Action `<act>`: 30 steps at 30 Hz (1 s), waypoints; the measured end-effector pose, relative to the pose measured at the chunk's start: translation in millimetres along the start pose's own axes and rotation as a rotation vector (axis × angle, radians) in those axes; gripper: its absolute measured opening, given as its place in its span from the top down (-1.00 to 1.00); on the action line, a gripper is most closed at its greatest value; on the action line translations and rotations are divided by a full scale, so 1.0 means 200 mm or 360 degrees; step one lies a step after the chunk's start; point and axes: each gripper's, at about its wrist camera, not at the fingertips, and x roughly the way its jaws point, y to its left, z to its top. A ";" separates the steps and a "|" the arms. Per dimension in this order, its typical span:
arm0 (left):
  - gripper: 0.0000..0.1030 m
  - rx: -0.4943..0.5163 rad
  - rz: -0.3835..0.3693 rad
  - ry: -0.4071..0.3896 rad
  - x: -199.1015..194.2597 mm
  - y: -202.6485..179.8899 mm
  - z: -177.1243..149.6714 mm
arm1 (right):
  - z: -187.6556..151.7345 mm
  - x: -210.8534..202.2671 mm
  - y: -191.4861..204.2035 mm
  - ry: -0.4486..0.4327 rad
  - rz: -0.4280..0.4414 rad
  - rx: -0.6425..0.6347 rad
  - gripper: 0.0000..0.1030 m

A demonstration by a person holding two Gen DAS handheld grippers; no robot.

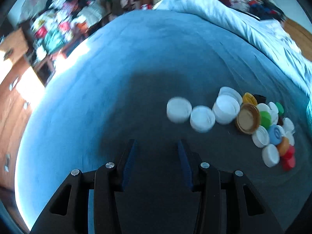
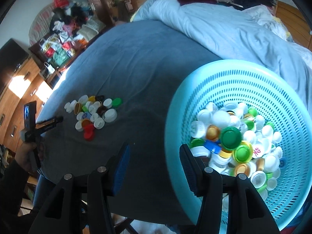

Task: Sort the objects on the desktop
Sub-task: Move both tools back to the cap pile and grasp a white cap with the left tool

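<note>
Both hand-held grippers empty, the left hand-held gripper gapes short of the mixed plastic bottle caps ahead, next needing one pinched.

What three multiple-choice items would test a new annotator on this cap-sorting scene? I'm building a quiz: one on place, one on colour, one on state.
1. Where does the loose pile of bottle caps lie?
A. On the blue bedspread
B. On the wooden dresser
C. On the floor

2. What colour is the perforated basket that holds caps?
A. Red
B. Light blue
C. Black

3. What is between the fingers of the right gripper?
A. A white cap
B. A gold lid
C. Nothing

Key: 1 A, the right wrist view shows the pile on the bedspread left of the basket. 2 B, its slotted wall is light blue. 3 C, the jaws stand apart with only bedspread and basket rim behind them.
</note>
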 end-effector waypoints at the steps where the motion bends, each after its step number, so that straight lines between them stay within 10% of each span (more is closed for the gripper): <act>1: 0.25 0.0039 -0.0012 -0.0021 0.02 -0.01 0.02 | 0.01 0.01 0.02 0.0008 -0.0004 -0.0008 -0.11; 13: 0.34 0.0110 -0.0159 -0.0054 0.12 -0.04 0.17 | 0.09 0.22 0.31 0.0116 0.0051 -0.0164 -0.11; 20: 0.53 -0.0066 -0.0034 -0.0197 0.02 0.11 0.12 | 0.20 0.37 0.72 0.0116 0.0261 -0.0455 -0.05; 30: 0.53 -0.0269 -0.0160 -0.0176 0.09 0.24 0.09 | 0.41 0.84 1.24 0.0153 0.0439 -0.0684 -0.05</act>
